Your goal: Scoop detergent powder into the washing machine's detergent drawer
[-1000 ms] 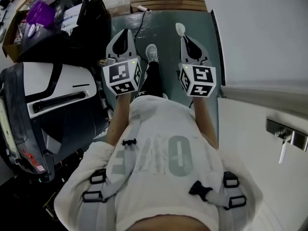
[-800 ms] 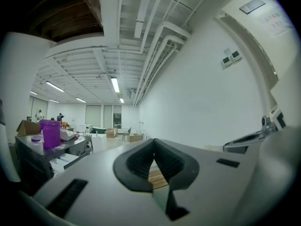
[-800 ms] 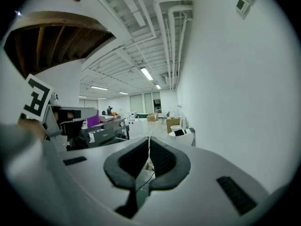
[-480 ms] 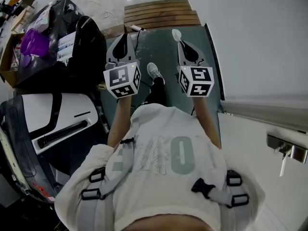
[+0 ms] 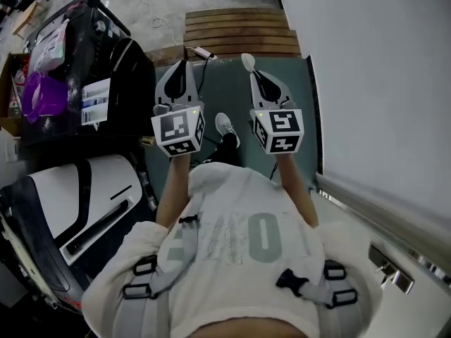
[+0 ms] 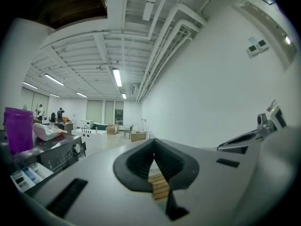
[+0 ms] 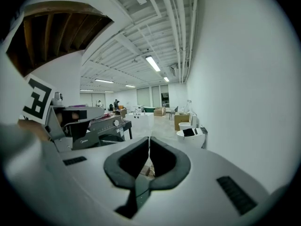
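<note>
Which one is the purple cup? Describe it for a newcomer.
Left of the person stands a black appliance. On its top stands the purple cup, upright. It is the only purple thing there; its neighbours are a white bag and white labels.

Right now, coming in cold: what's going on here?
A person stands holding a tool in each hand, out in front at about the same height. The right tool is shut on a white scoop, whose bowl sticks out past the tip. The left tool is shut with nothing in it. The washing machine, with a purple cup on top, stands off to the person's left. Neither tool is at it yet.
</note>
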Demonstrator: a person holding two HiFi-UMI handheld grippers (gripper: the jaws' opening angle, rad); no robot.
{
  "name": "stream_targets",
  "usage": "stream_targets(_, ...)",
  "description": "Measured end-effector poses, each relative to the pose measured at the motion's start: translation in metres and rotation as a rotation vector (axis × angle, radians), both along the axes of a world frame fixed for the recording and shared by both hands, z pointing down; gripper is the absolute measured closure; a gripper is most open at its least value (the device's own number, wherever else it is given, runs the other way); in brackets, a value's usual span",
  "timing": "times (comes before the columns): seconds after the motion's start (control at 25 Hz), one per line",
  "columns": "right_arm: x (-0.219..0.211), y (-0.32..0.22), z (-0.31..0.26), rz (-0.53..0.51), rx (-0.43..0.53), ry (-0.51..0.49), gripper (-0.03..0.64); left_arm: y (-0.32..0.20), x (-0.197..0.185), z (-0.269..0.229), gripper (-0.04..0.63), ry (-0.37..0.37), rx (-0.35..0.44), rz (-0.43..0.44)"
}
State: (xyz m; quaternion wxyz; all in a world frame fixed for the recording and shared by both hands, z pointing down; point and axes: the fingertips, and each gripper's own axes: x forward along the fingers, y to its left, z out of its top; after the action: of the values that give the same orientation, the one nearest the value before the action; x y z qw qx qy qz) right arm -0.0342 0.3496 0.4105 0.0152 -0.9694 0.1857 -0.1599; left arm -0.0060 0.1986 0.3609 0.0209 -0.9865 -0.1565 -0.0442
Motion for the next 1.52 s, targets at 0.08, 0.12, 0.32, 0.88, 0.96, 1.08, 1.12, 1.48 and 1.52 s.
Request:
stream_targets(0.08,0.038,-0.006,-0.001,-0.024,-0.006,-0.016,0.605,-0.011,0.033,0.000,0.574,-0.007,-0.008,-0.035)
stream_targets(0.12,0.056,-0.010,-0.001,-0.039,-0.010,-0.023,0.606,-0.018,0.049,0.001,0.575,-0.012,-0.014,-0.056)
stream_targets(0.32,0.132,-0.056,-0.003,-0.170,-0.015,-0.021,0.606,-0.070,0.109,0.006,0.575,-0.022,-0.045,-0.204)
stream_targets(0.88,0.175,-0.258,-0.049,-0.728,0.023,0.123,0.605,-0.238,0.067,-0.025,0.575,0.045,-0.042,-0.765)
stream_targets(0.96,0.168,-0.286,-0.051,-0.820,0.023,0.139,0.605,-0.257,0.049,-0.026,0.574,0.041,-0.030,-0.857)
stream_targets(1.08,0.152,-0.327,-0.046,-0.951,0.028,0.136,0.604,-0.280,0.018,-0.025,0.575,0.029,-0.008,-0.982)
stream_targets(1.12,0.147,-0.338,-0.045,-0.986,0.033,0.132,0.604,-0.286,0.008,-0.024,0.575,0.024,-0.006,-1.016)
stream_targets(1.48,0.120,-0.410,-0.047,-1.274,0.116,0.082,0.604,-0.315,-0.044,-0.013,0.575,0.003,0.017,-1.320)
stream_targets(1.52,0.120,-0.417,-0.046,-1.296,0.122,0.073,0.604,-0.317,-0.046,-0.012,0.575,0.000,0.013,-1.344)
